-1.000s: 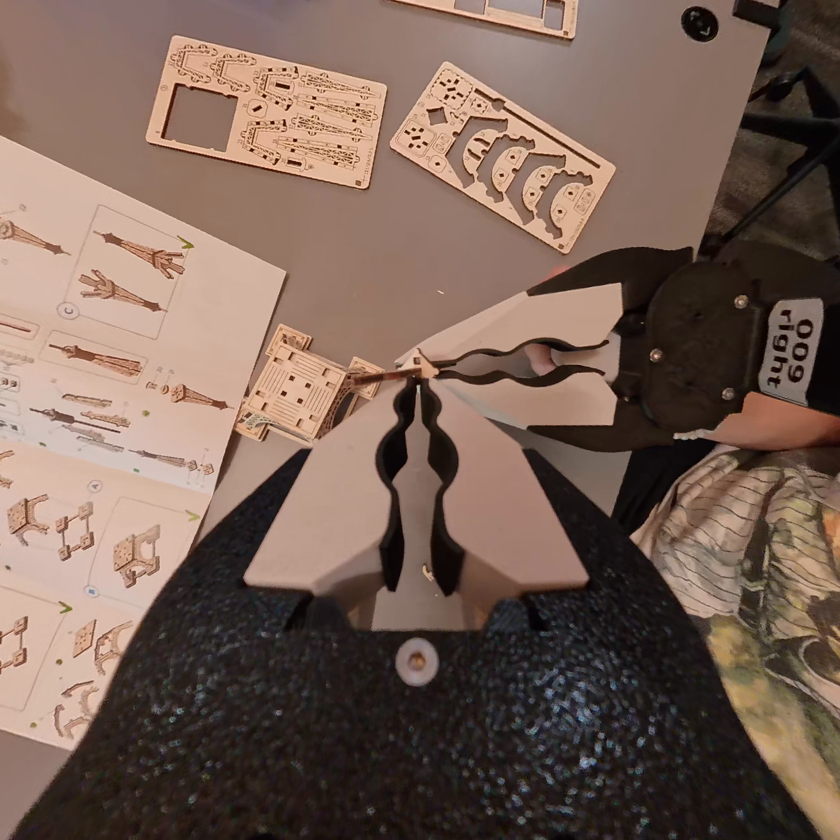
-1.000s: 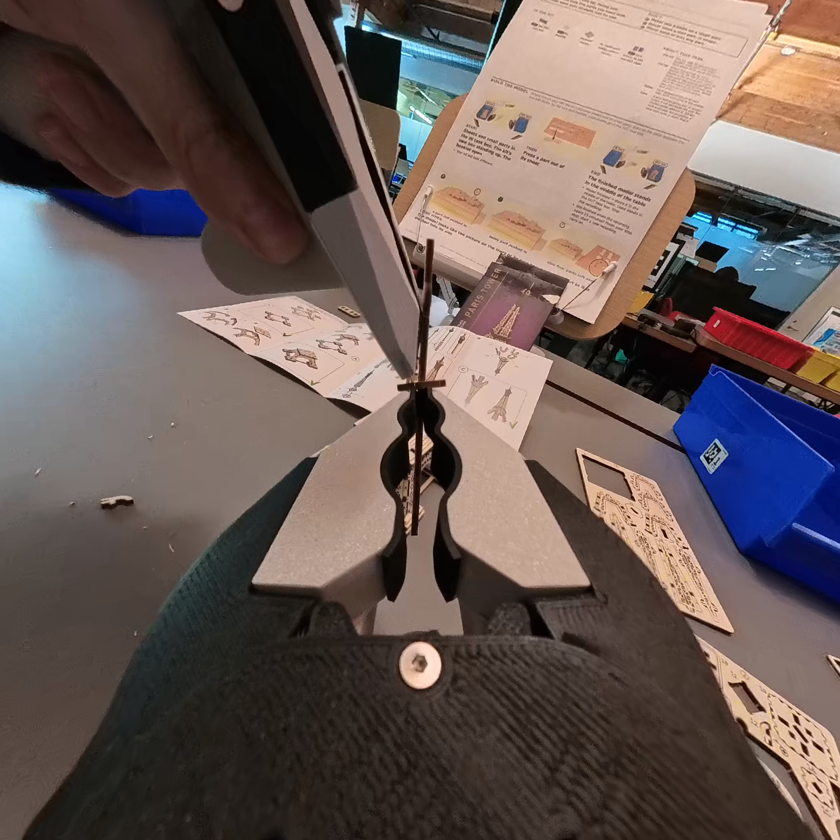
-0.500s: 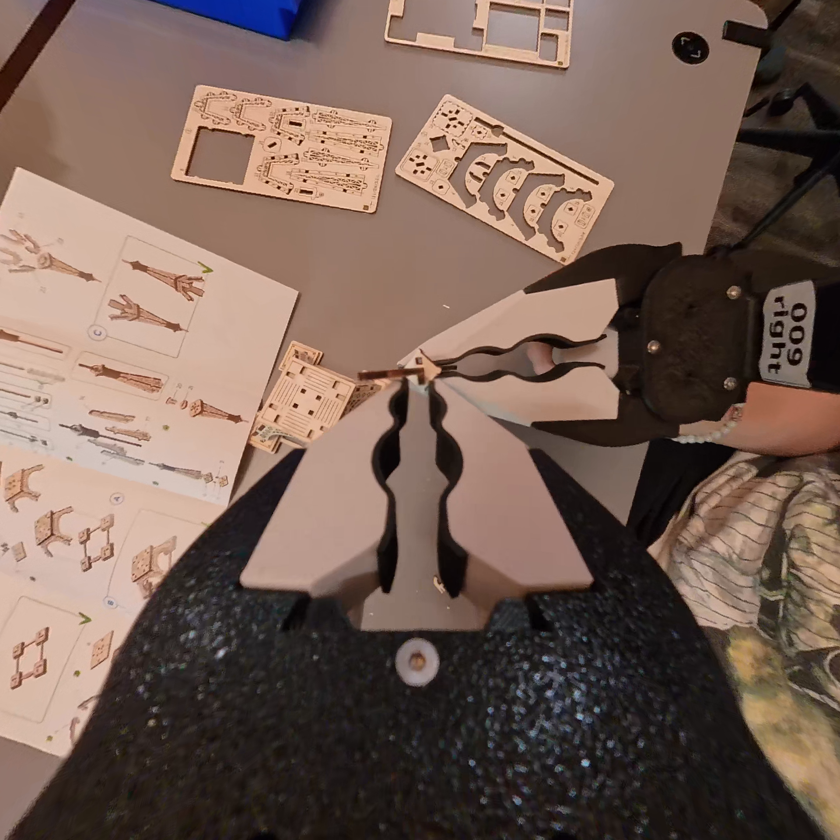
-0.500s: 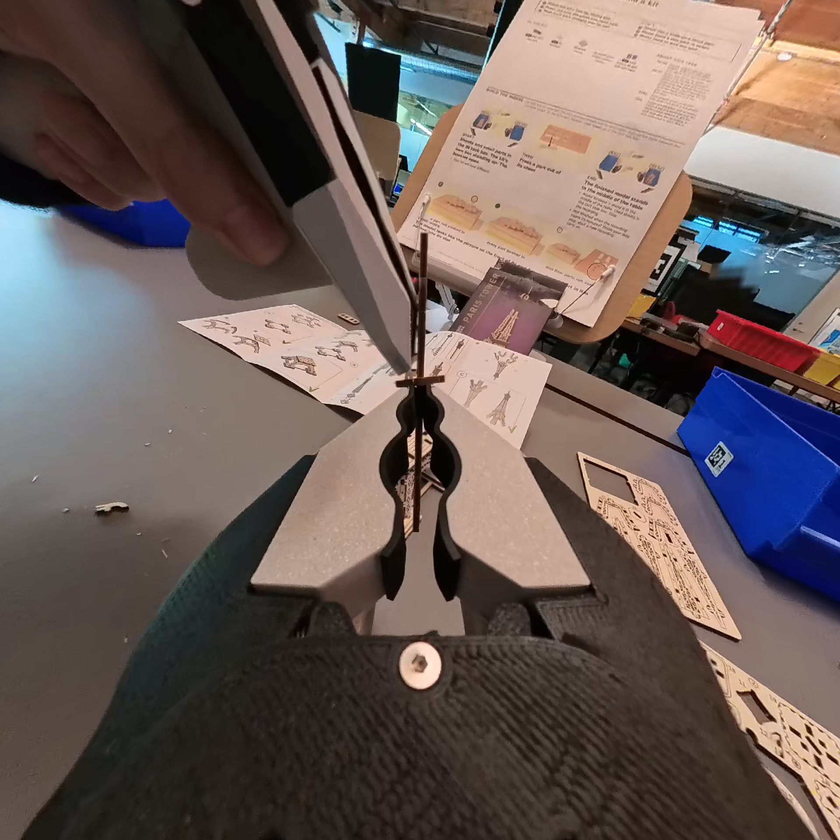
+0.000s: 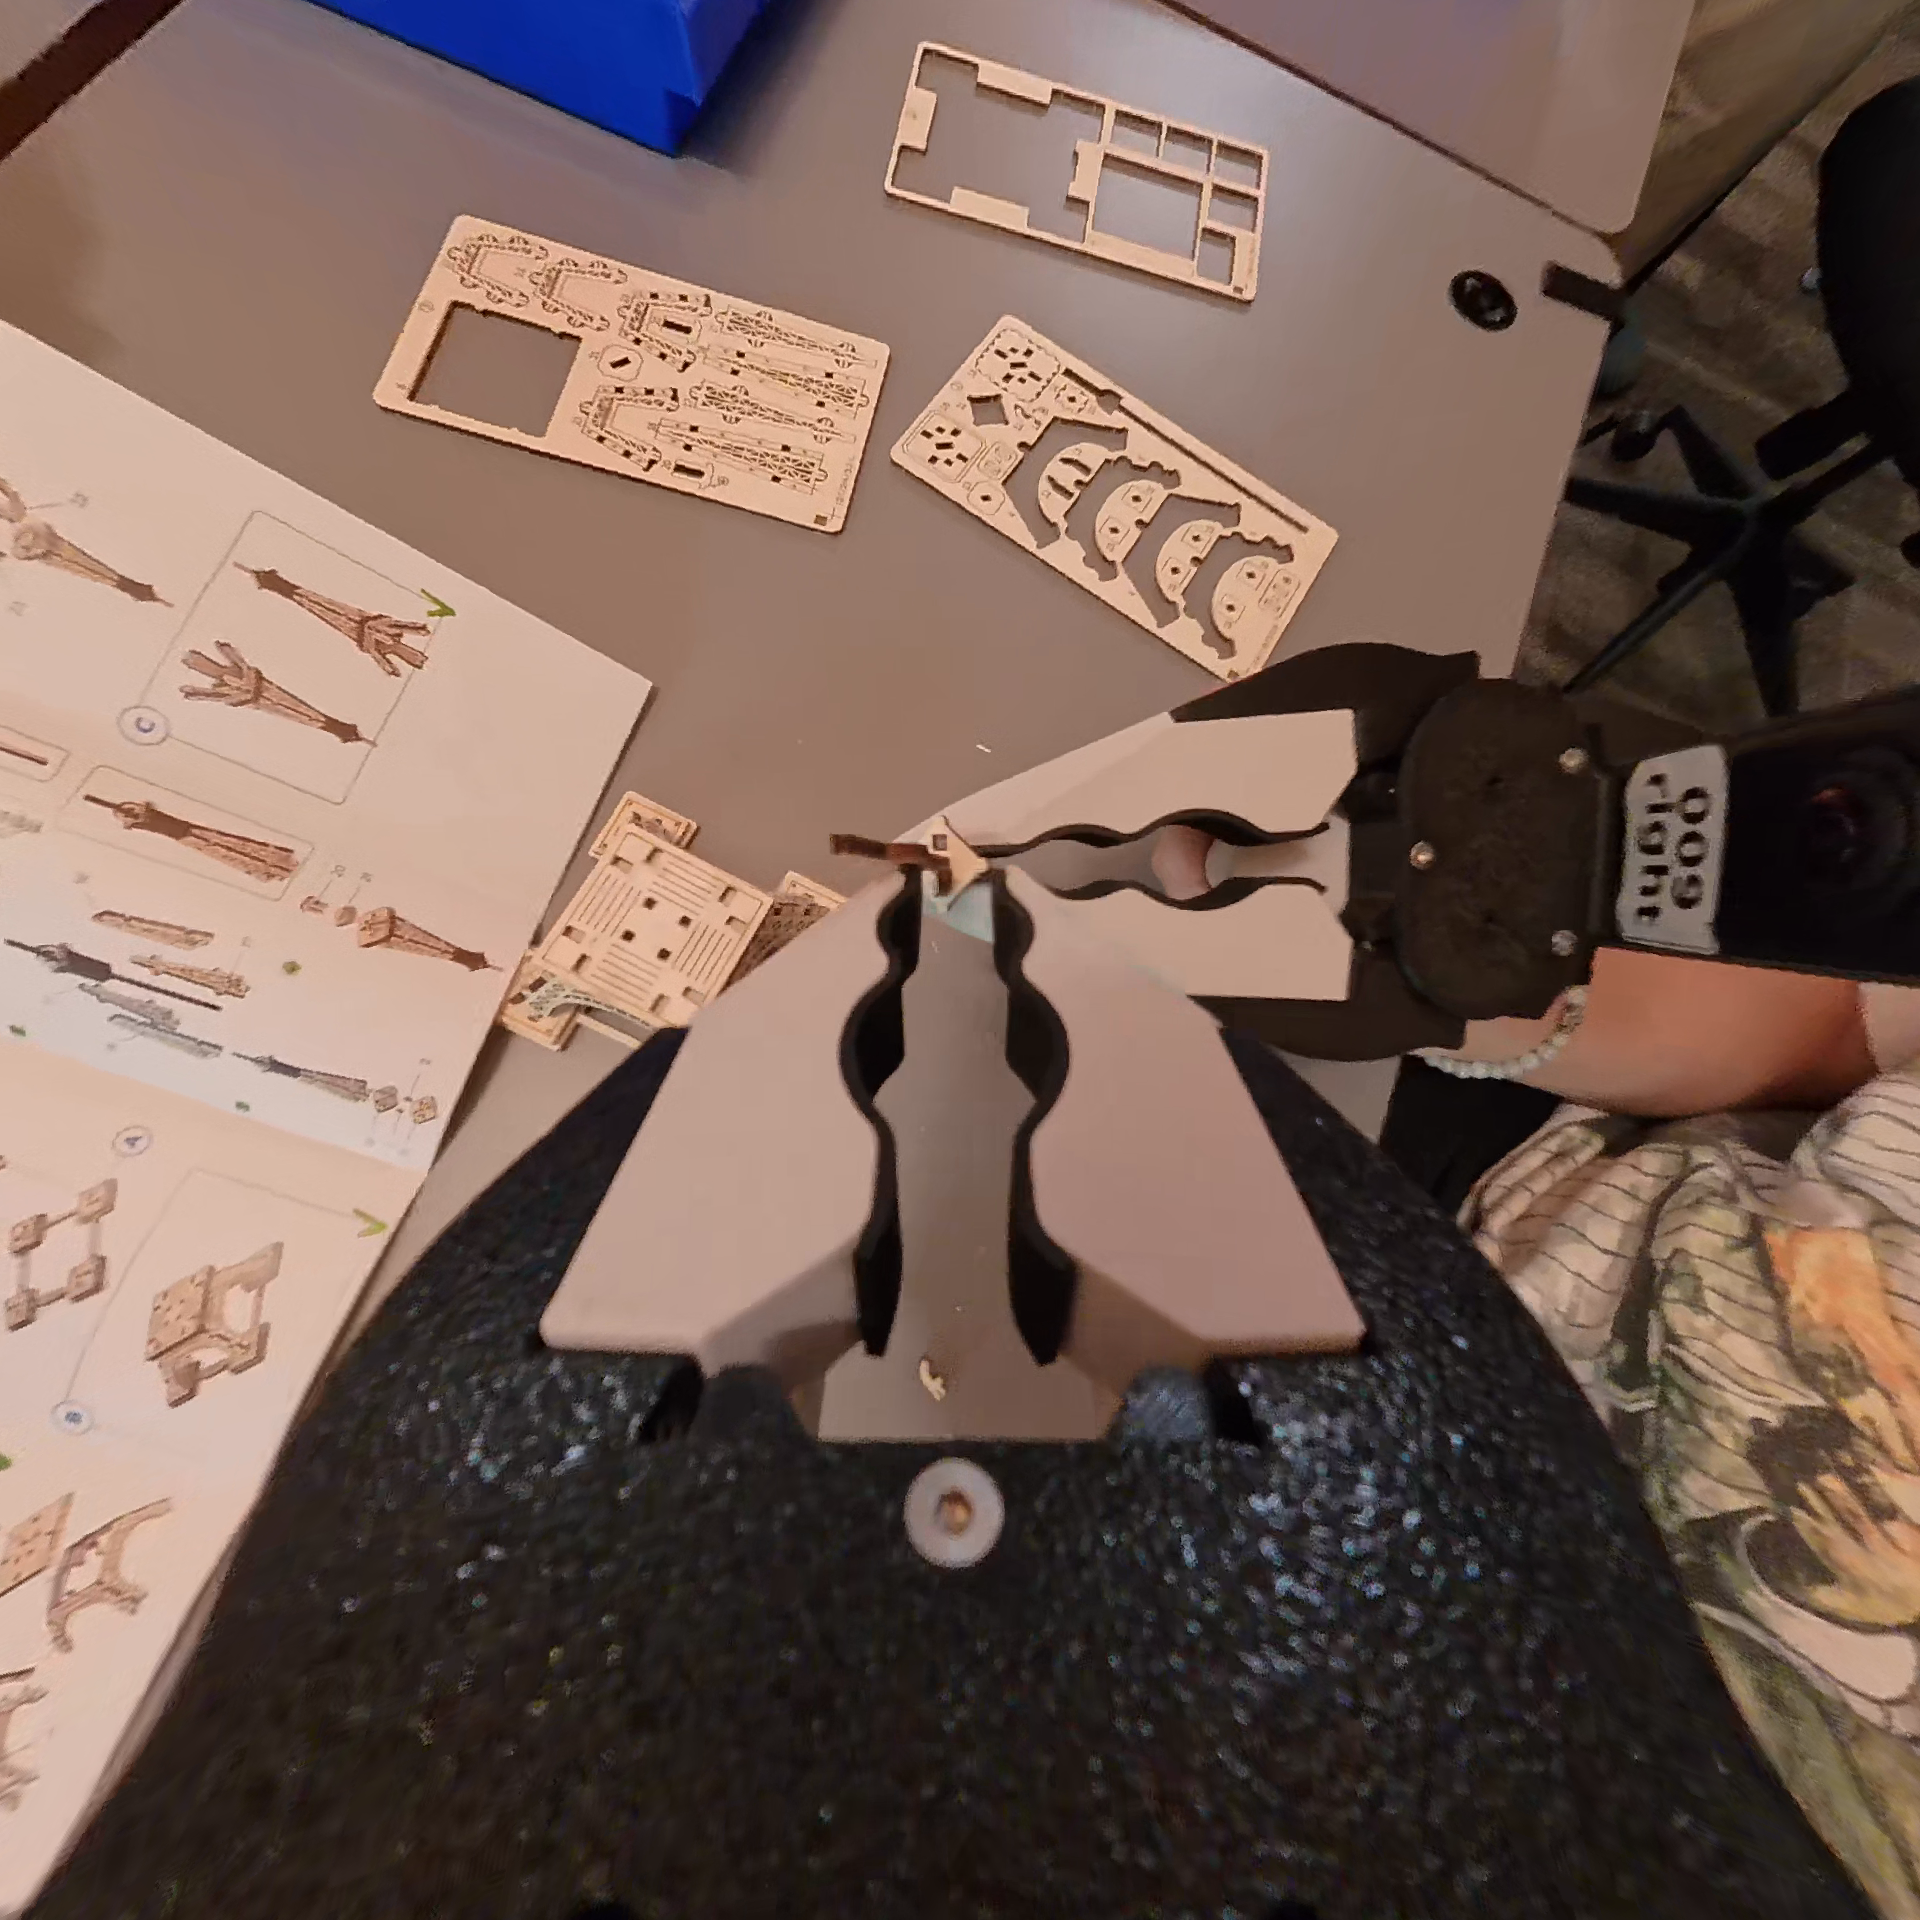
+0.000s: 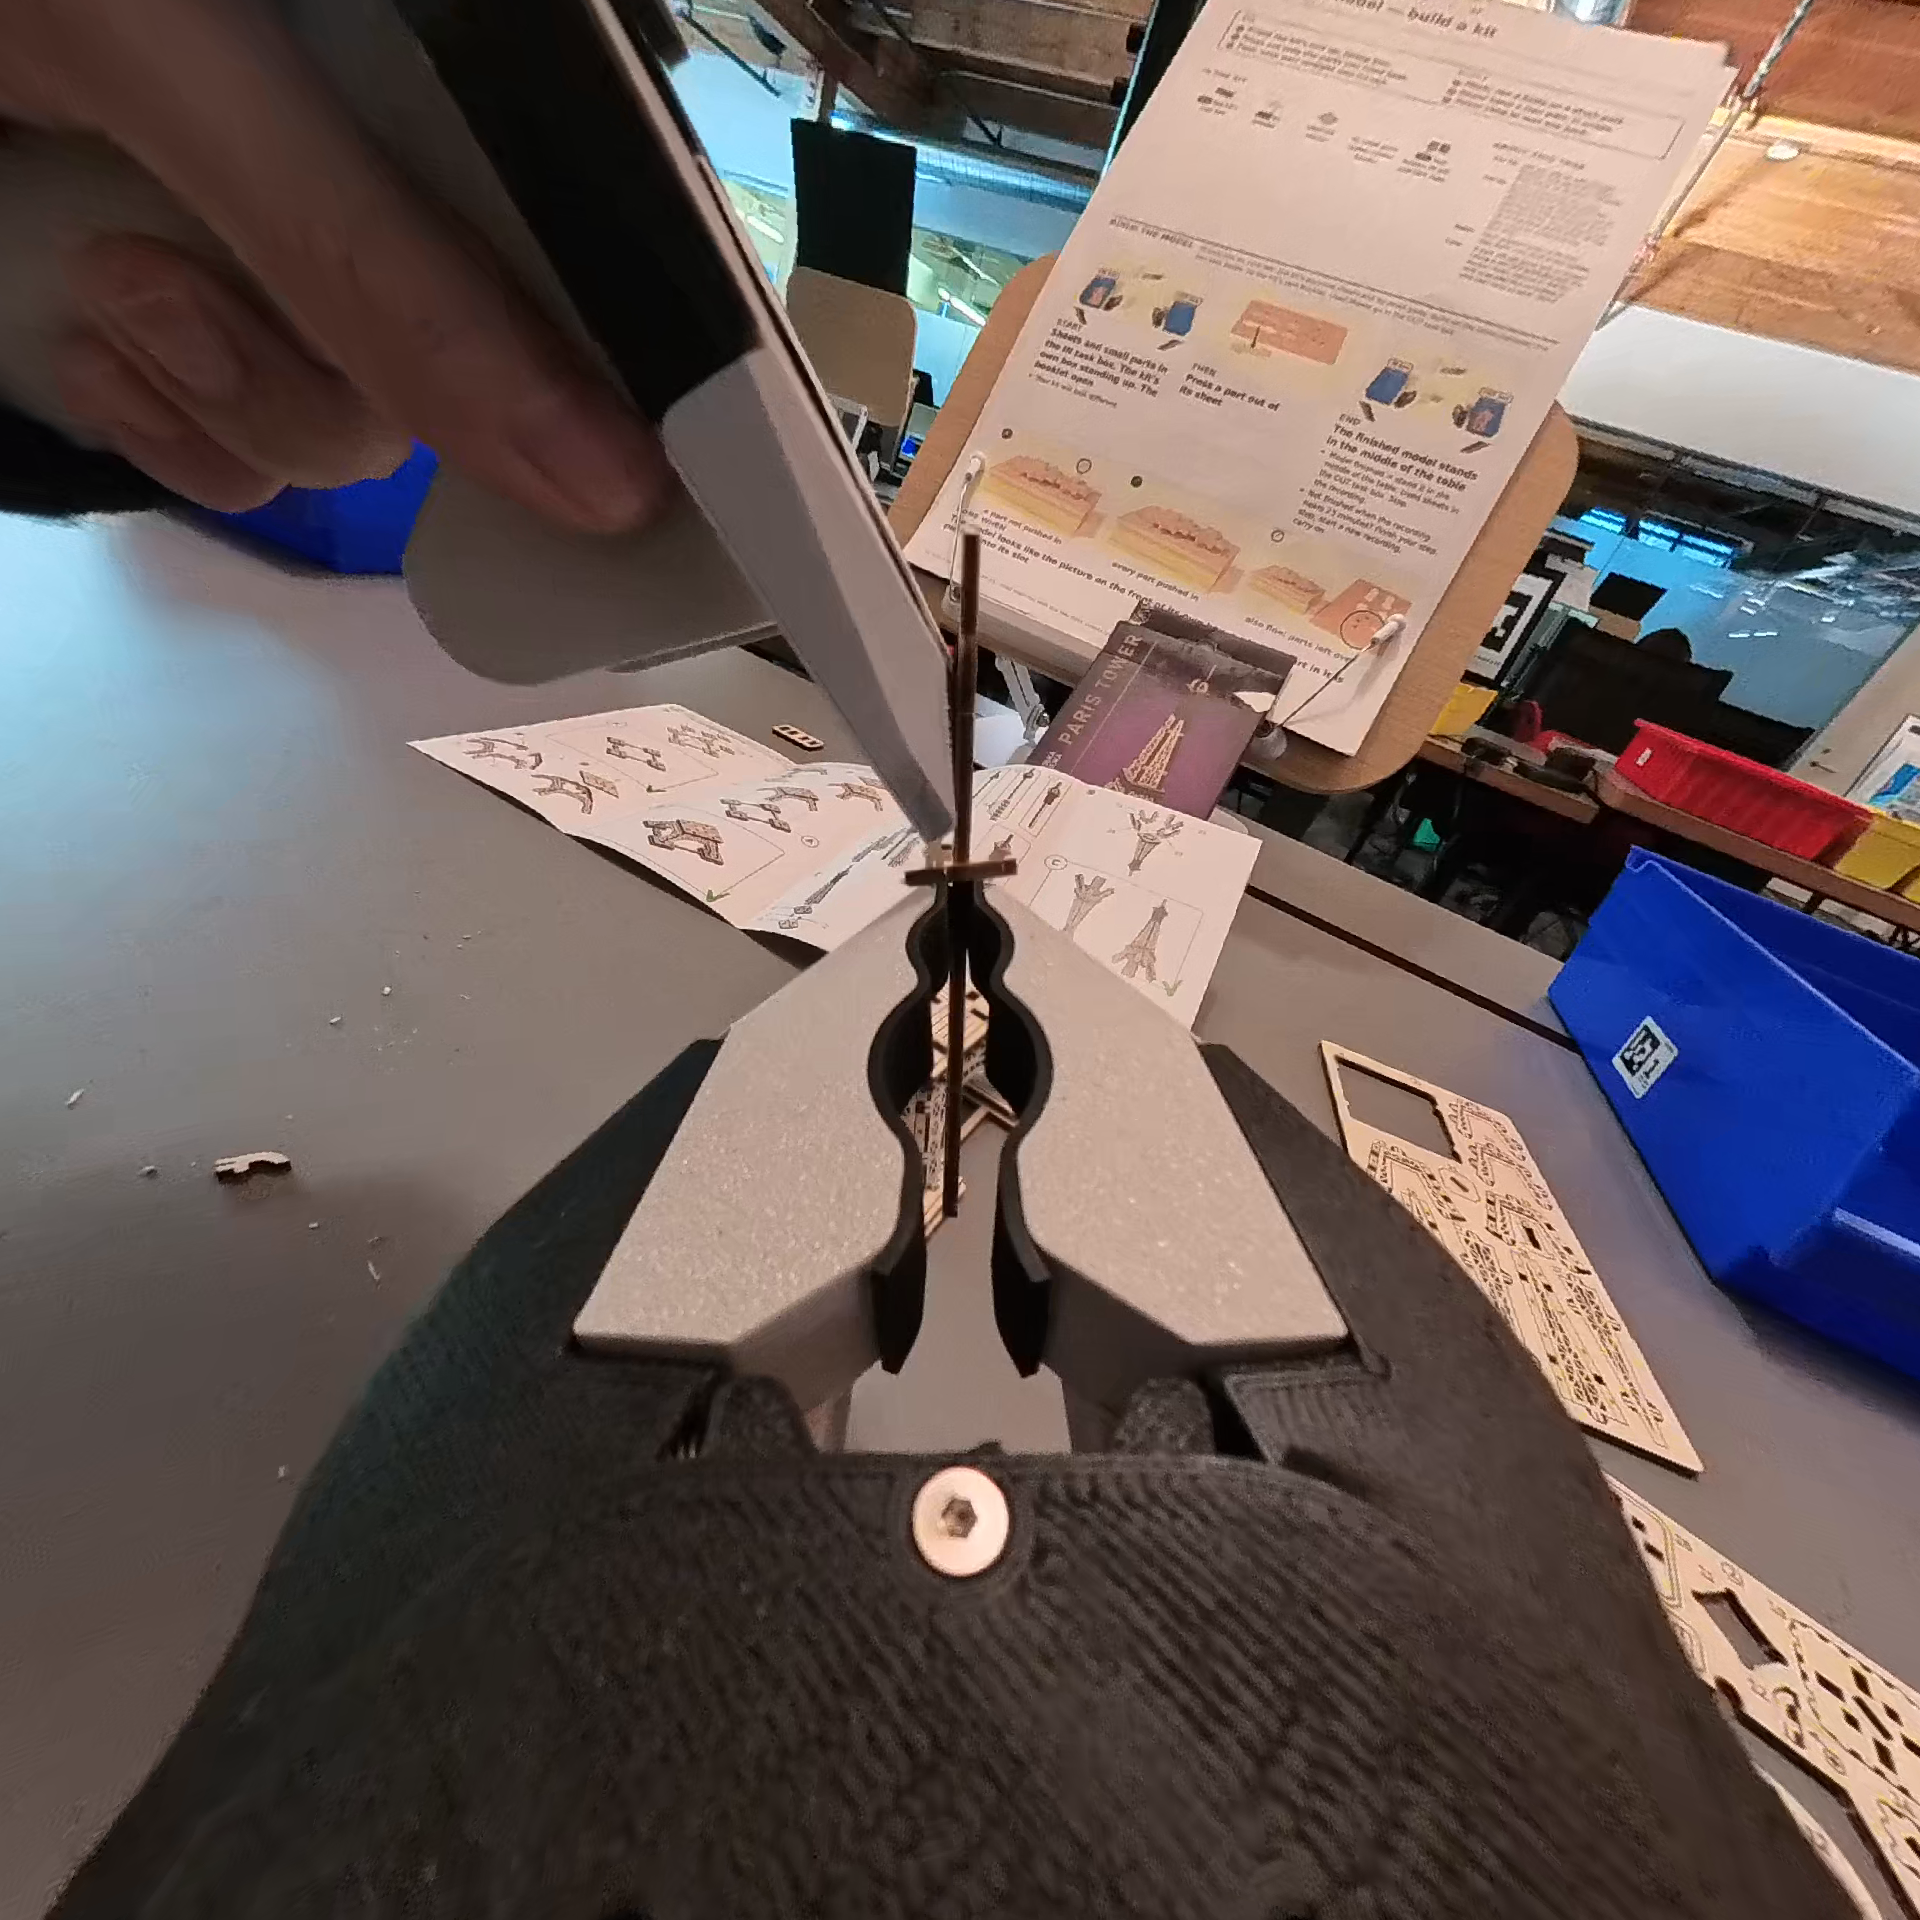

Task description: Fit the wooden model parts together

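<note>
where left view hides it, right hand-held gripper (image 6: pixel 958 914) pinches wooden strip (image 6: pixel 966 727)

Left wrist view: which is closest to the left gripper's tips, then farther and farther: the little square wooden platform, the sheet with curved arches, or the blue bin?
1. Square wooden platform: nearest, just left of the left gripper.
2. Sheet with curved arches: farther, up and to the right.
3. Blue bin: farthest, at the table's top edge.

Our left gripper (image 5: pixel 951 883) angled down from above, jaws parted at the tips, our right gripper (image 6: pixel 961 894) level beneath it, jaws pinched together, tips of both nearly touching
</note>
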Demonstrator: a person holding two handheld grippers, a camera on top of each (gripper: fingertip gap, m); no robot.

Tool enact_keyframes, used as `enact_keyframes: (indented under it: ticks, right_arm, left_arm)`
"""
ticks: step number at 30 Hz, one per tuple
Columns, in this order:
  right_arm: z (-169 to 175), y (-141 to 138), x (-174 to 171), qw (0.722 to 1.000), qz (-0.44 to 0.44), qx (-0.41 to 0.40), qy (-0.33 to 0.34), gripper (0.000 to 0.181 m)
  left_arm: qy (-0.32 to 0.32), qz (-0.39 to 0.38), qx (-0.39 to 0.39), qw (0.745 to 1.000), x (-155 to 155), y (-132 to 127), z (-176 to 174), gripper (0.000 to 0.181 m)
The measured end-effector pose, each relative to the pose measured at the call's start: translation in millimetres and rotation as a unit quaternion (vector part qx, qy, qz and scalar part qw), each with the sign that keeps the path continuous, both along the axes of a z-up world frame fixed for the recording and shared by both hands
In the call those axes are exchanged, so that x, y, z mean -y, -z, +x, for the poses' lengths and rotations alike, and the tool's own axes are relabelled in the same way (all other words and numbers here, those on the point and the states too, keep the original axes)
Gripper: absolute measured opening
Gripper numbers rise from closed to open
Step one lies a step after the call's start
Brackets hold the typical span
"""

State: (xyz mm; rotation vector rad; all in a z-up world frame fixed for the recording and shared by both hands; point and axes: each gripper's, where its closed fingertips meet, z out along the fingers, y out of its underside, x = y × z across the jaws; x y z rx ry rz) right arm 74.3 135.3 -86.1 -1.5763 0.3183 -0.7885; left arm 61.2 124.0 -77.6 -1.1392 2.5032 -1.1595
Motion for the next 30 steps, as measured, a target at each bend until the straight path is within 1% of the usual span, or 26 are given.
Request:
enact_keyframes:
  ticks: [2,4,6,8,10,13,16,21,25,26,30]
  right_arm:
    - [1,0,1,1.000,0.000,0.001,0.004,0.000]
    - [1,-1,1,1.000,0.003,0.001,0.003,0.000]
    - [1,-2,2,1.000,0.000,0.008,0.009,0.000]
    - [0,-1,0,1.000,0.002,0.005,0.003,0.000]
    - [0,0,0,1.000,0.000,0.004,0.003,0.000]
    - [1,0,0,1.000,0.001,0.003,0.003,0.000]
    - [2,1,0,1.000,-0.001,0.000,0.005,0.000]
    - [3,2,0,1.000,-0.004,-0.001,0.003,0.000]
    - [3,3,-1,1.000,-0.005,-0.002,0.000,0.000]
    - [3,3,-1,1.000,-0.007,-0.002,0.000,0.000]
    - [4,5,-1,1.000,-0.010,-0.008,-0.002,0.000]
  left_arm:
    - [0.000,-0.034,-0.019,0.999,4,-2,-3,0.020]
    - [-0.019,-0.040,-0.021,0.999,1,-1,1,0.020]
    - [-0.040,-0.033,-0.013,0.999,-5,0,6,0.018]
    - [-0.041,-0.052,-0.016,0.998,-1,-1,6,0.016]
    - [-0.043,-0.049,-0.018,0.998,-2,2,8,0.011]
    - [-0.043,-0.056,-0.026,0.997,-2,2,7,0.011]
    - [-0.033,-0.047,-0.039,0.998,-4,5,3,0.015]
    - [-0.028,-0.035,-0.029,0.999,-5,5,2,0.006]
    - [-0.027,-0.035,-0.026,0.999,-4,4,3,0.005]
    - [-0.024,-0.036,-0.027,0.999,-3,4,2,0.002]
    - [-0.013,-0.010,-0.021,1.000,-4,6,2,0.000]
